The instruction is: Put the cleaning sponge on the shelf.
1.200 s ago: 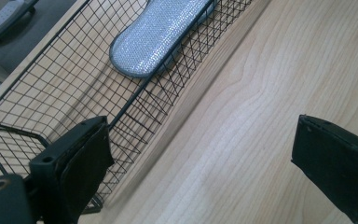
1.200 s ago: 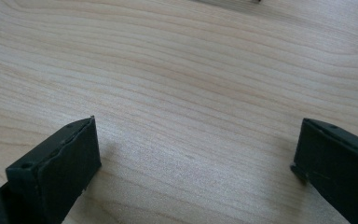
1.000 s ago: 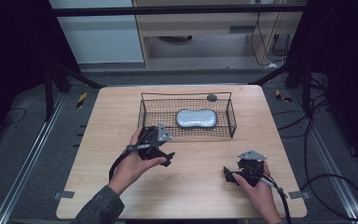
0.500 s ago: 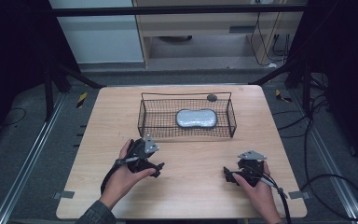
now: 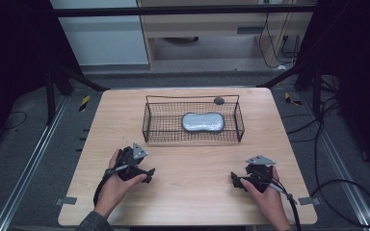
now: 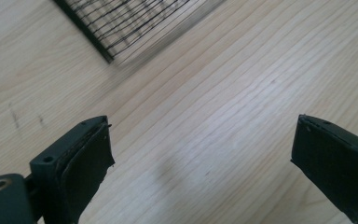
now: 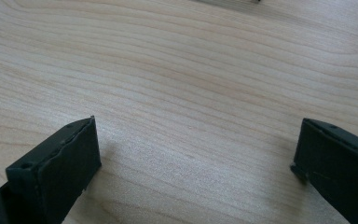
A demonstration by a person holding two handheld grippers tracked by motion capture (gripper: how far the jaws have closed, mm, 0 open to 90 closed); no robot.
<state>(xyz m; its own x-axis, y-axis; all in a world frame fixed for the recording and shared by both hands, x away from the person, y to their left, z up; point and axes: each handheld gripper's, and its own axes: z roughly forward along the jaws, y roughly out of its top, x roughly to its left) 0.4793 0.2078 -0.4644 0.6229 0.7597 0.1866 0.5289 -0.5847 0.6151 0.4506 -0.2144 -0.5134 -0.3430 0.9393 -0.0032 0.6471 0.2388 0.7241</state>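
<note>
Lying in basket (image 5: 149,126): grey pouch (image 5: 203,121) | well beyond both jaws, spread

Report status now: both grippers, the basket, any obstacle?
Left gripper open, empty. Right gripper open, empty. Silver pouch inside wire basket. Nothing between.

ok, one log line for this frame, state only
left hand-held gripper: open, empty, on table | right hand-held gripper: open, empty, on table | silver pouch: in wire basket | contact: none
</note>
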